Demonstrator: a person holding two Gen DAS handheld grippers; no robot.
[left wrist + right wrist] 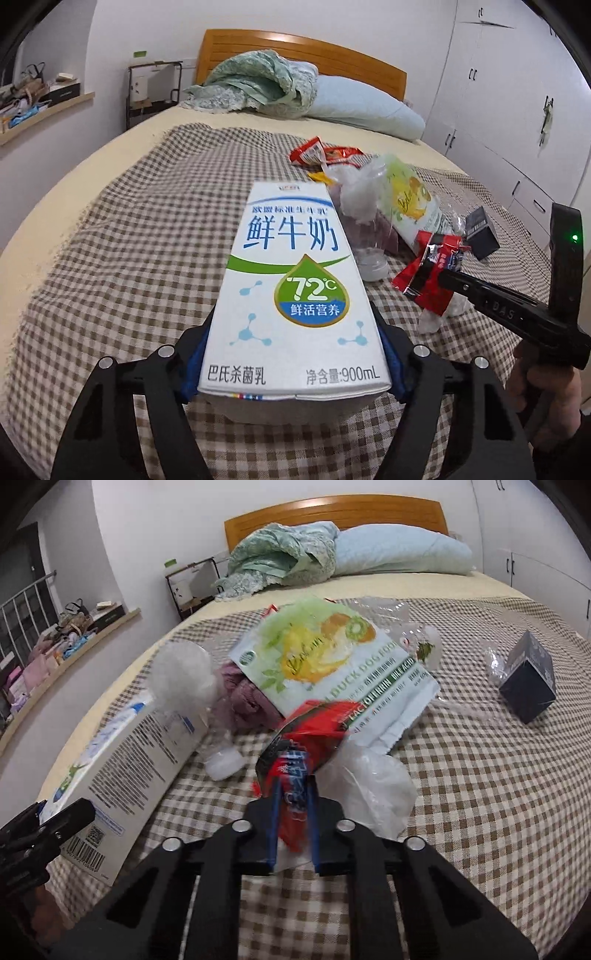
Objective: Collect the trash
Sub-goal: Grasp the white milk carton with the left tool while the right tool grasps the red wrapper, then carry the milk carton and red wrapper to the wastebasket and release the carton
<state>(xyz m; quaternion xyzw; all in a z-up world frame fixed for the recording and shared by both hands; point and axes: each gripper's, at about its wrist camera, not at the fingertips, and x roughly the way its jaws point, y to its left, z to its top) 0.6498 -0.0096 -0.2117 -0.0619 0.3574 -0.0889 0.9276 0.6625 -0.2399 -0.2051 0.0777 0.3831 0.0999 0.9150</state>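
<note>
My left gripper (293, 354) is shut on a white 900 mL milk carton (291, 280), held over the checked bed cover; the carton also shows in the right wrist view (136, 753). My right gripper (293, 805) is shut on a red snack wrapper (306, 738), also visible in the left wrist view (430, 273). A dog food pouch (332, 664), clear plastic bags (369, 786), a purple item in plastic (243, 698), more red wrappers (321, 151) and a small black box (528, 679) lie on the cover.
The checked cover (129, 240) lies on a bed with a wooden headboard (303, 48), a green blanket (255, 85) and a blue pillow (365, 107). A cluttered sill (37, 99) is left, a wire rack (155, 88) stands beside the bed, wardrobes (509, 92) are right.
</note>
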